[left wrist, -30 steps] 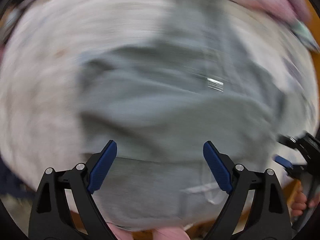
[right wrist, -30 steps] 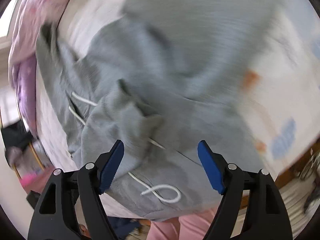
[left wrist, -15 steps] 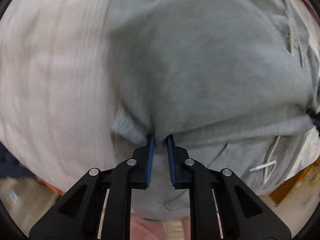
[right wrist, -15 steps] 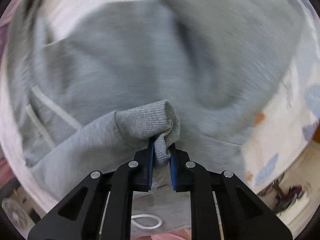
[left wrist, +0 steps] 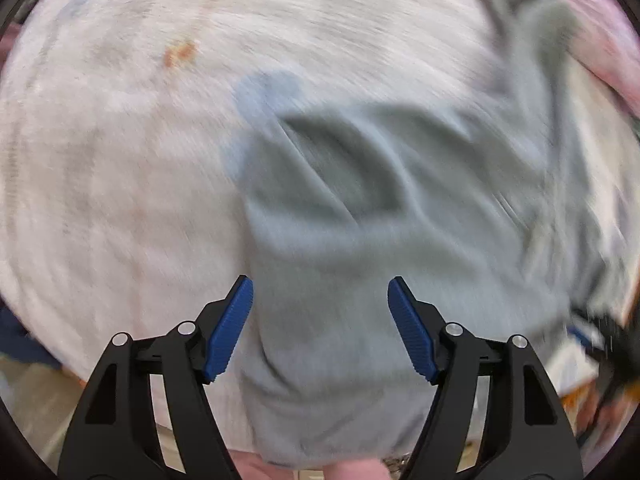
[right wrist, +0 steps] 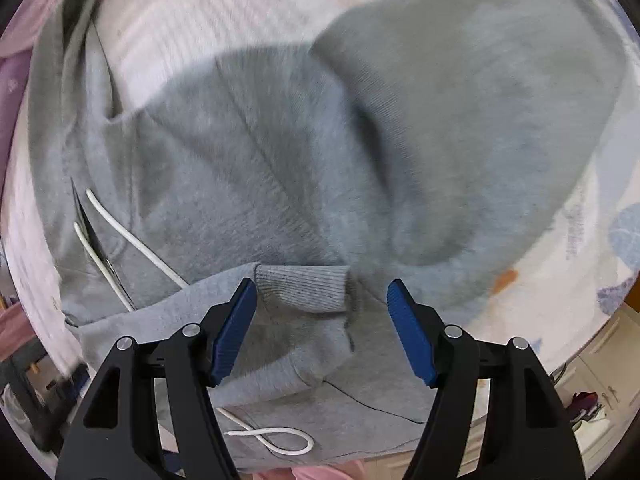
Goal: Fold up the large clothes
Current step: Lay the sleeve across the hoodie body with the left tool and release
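Two grippers: both in view, each seen from its own wrist camera, jaws spread wide, nothing between the pads.
Left gripper [left wrist: 320,328]: blue-padded fingers parted over the grey garment; no cloth pinched. View is motion-blurred.
Right gripper [right wrist: 321,330]: blue-padded fingers parted on either side of a ribbed cuff [right wrist: 302,286]; pads are apart from the cuff, not touching it.
Grey hoodie [right wrist: 280,168]: lies spread on a pale printed bedsheet [right wrist: 208,8]; fills the centre of the right wrist view from 9 o'clock to 2 o'clock.
Hoodie in left wrist view [left wrist: 360,232]: occupies centre to 4 o'clock, with a narrower strip running up toward 1 o'clock; details blurred.
Sleeve: lies folded across the body of the hoodie, running from 8 o'clock to the cuff just above the right gripper's pads.
White drawcord [right wrist: 120,236]: two strands at 9 o'clock on the hoodie; a looped end [right wrist: 276,440] lies at 6 o'clock near the garment's lower edge.
Bedsheet in left wrist view [left wrist: 120,160]: covers the left half, from 7 o'clock to 12 o'clock, with faint orange and blue print marks.
Pink fabric [left wrist: 592,20]: at 1 o'clock in the left wrist view, beyond the sheet edge; kind cannot be told.
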`<state>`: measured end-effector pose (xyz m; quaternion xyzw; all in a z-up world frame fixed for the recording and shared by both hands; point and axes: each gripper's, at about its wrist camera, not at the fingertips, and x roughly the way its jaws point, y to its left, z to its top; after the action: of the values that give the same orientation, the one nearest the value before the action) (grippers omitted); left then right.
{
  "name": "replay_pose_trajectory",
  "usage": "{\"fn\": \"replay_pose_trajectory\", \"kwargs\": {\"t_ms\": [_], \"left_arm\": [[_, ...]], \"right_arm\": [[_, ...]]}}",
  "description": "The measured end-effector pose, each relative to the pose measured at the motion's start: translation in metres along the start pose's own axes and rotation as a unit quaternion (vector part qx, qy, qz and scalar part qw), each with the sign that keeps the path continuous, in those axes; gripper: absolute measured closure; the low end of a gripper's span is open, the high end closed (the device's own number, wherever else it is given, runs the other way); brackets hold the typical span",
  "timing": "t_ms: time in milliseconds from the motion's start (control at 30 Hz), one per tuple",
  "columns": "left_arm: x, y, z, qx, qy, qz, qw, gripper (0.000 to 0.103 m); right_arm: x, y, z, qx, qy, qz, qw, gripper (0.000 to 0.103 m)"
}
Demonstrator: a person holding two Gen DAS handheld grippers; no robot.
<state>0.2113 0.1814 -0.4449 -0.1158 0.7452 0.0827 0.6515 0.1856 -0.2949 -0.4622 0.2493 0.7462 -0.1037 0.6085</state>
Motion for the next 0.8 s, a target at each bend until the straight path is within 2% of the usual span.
{"fn": "replay_pose_trajectory", "kwargs": {"t_ms": [67,100,167,200,233,267,333,400,467,633,667,700,733,767,800], "left_arm": [[0.01,0.002,0.023,-0.002,-0.006,0.019,0.9998,0.032],[0.015,0.001,0.03,0.003,-0.006,0.023,0.9997,0.032],[0.037,0.001,0.045,0.011,0.005,0.061,0.9981,0.036],[0.042,0.001,0.049,0.007,0.006,0.051,0.9987,0.04],[0.043,0.003,0.051,-0.003,0.0,0.035,0.9994,0.046],[0.039,0.005,0.052,-0.004,-0.005,0.025,0.9997,0.063],[0.027,0.007,0.046,0.01,-0.023,0.028,0.9993,0.092],[0.012,0.01,0.041,0.014,-0.044,0.053,0.9975,0.093],[0.0,0.018,0.038,-0.003,-0.06,0.05,0.997,0.094],[-0.006,0.033,0.047,-0.031,-0.062,0.055,0.9961,0.091],[0.0,0.033,0.054,-0.028,-0.059,0.066,0.9957,0.085],[0.013,0.033,0.062,-0.023,-0.048,0.092,0.9943,0.078],[0.021,0.03,0.066,-0.023,-0.035,0.119,0.992,0.053],[0.021,0.028,0.067,-0.023,-0.032,0.142,0.9891,0.041],[0.013,0.024,0.065,-0.009,-0.044,0.149,0.9878,0.041]], "right_arm": [[0.012,0.006,-0.001,-0.004,0.005,-0.007,1.0,0.038],[0.014,0.009,0.0,-0.005,0.004,-0.009,1.0,0.042],[0.015,0.015,-0.005,-0.014,-0.01,-0.013,1.0,0.052],[0.013,0.02,-0.007,-0.021,-0.018,-0.02,0.999,0.06],[0.011,0.024,-0.009,-0.028,-0.026,-0.026,0.999,0.077],[0.008,0.027,-0.009,-0.033,-0.033,-0.035,0.998,0.086],[0.001,0.025,-0.009,-0.028,-0.04,-0.029,0.998,0.091],[-0.001,0.017,-0.008,-0.011,-0.036,-0.008,0.999,0.094],[-0.002,0.008,-0.007,0.003,-0.03,0.005,1.0,0.095],[-0.016,-0.001,-0.001,-0.006,-0.045,-0.001,0.999,0.095],[-0.015,0.001,0.002,-0.013,-0.047,-0.011,0.999,0.095],[-0.011,0.004,0.005,-0.017,-0.047,-0.03,0.998,0.094],[-0.006,0.008,0.007,-0.018,-0.04,-0.042,0.998,0.087],[-0.001,0.008,0.01,-0.014,-0.027,-0.048,0.998,0.085],[-0.002,0.009,0.009,-0.006,-0.021,-0.043,0.999,0.081]]}}
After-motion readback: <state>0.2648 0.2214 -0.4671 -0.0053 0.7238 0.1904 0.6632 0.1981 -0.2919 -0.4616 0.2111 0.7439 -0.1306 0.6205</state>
